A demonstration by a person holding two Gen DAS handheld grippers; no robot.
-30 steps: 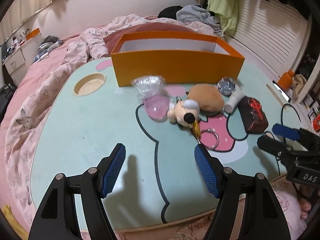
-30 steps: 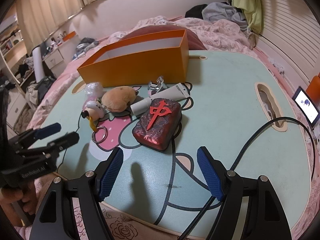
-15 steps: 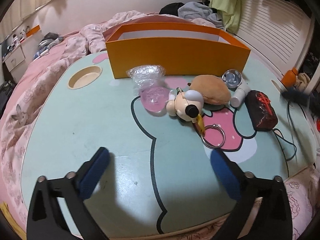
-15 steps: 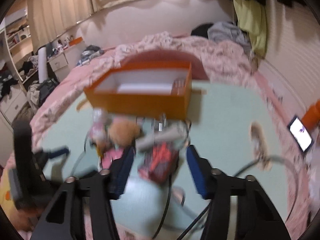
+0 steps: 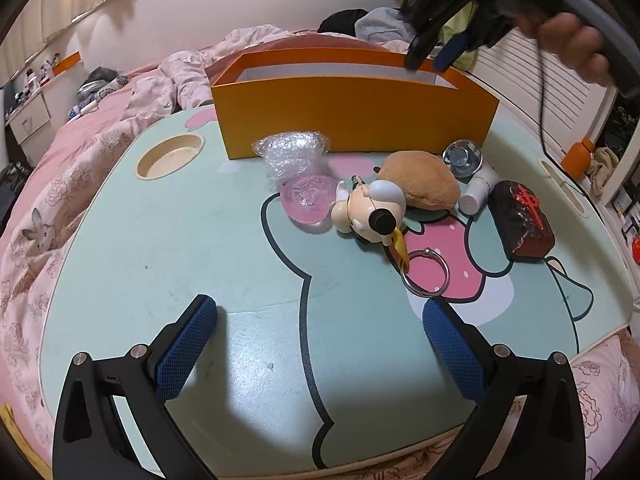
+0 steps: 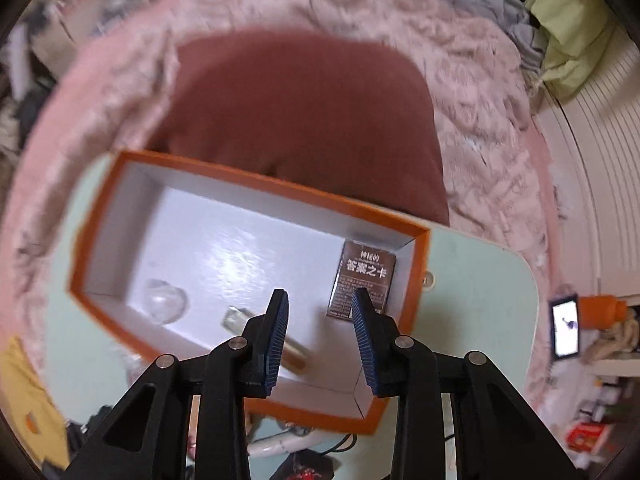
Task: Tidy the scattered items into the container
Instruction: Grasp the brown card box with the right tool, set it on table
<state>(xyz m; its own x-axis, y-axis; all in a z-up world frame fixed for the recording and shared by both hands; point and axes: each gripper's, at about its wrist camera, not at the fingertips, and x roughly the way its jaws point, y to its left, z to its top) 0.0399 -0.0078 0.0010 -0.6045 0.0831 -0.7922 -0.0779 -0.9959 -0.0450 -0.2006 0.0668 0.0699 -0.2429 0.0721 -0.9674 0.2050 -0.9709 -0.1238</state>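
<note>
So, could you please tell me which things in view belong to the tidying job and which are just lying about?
Job:
- orange box
- bubble wrap
- pink disc
- figurine
- brown plush
- white tube
- red-marked block
- metal ring

Lying about:
- pink bedding
- phone

Mint cartoon table (image 5: 168, 240), orange box (image 5: 352, 120), plush toy (image 5: 420, 184), key ring (image 5: 426, 274)

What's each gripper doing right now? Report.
Left gripper: open, empty, above the table.
Right gripper: closing, nothing between its jaws, above the box.
</note>
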